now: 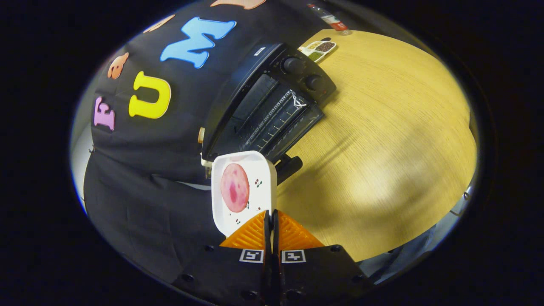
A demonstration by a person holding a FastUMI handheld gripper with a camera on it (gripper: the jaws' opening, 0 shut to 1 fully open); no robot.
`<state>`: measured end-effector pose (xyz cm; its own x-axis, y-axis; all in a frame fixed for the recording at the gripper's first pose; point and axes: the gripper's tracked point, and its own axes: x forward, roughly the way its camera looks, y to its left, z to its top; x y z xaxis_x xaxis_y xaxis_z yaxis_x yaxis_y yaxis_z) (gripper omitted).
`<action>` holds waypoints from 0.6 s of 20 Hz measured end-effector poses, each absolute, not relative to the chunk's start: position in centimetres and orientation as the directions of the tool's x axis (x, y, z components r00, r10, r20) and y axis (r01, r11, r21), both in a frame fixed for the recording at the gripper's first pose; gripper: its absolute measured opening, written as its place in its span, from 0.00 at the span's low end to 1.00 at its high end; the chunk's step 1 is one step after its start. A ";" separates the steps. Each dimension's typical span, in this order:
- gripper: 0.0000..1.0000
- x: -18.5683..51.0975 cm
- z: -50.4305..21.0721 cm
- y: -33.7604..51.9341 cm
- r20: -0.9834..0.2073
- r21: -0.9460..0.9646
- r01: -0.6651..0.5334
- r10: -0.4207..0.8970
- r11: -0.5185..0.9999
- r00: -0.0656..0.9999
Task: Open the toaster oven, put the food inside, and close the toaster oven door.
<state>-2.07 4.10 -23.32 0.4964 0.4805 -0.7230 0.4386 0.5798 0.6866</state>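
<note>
The food [234, 187] is a round pink slice lying on a small white tray [260, 168]. The tray is up in the air, tipped hard to one side, and the slice looks stuck flat on it. The gripper [272, 217] holds the tray by its near edge. The fingers [293, 236] are pressed close together on that thin rim, with just a tiny gap between them.

Just beyond the tray is the black toaster oven [272, 102]. Its door [293, 127] hangs open and down toward the surface [382, 161], and the wire rack [272, 114] shows inside. The tray's far edge is near the door's handle [289, 166].

What could go wrong? I think the slice could slide off, because the tray leans so much. The tray could also slip out, because the fingers pinch only a small bit of its edge. And the tray might bump the door or its handle on the way in, since it is so close. A bump could knock the tray loose.

The whole view is turned, so the gripper seems rolled over on its side. It points at the oven from the handle end of the open door.

Far off, beyond the oven, a little dish of seeds [319, 48] and a bottle [329, 18] sit on the surface.
</note>
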 end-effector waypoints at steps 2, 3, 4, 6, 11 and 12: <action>0.02 -1.1 -24.0 4.6 -0.726 0.684 0.489 0.444 0.541 0.525; 0.01 -0.5 -24.3 4.6 -0.728 0.683 0.514 0.422 0.519 0.540; 0.02 0.6 -24.6 4.6 -0.728 0.682 0.535 0.398 0.498 0.558; 0.02 2.2 -25.1 4.9 -0.730 0.680 0.570 0.353 0.461 0.586; 0.02 5.6 -26.4 7.0 -0.730 0.679 0.604 0.299 0.418 0.615; 0.02 6.2 -26.7 7.0 -0.736 0.672 0.614 0.278 0.413 0.618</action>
<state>6.18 7.00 -26.67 0.6177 0.2783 -0.7355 0.6141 0.4135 0.6722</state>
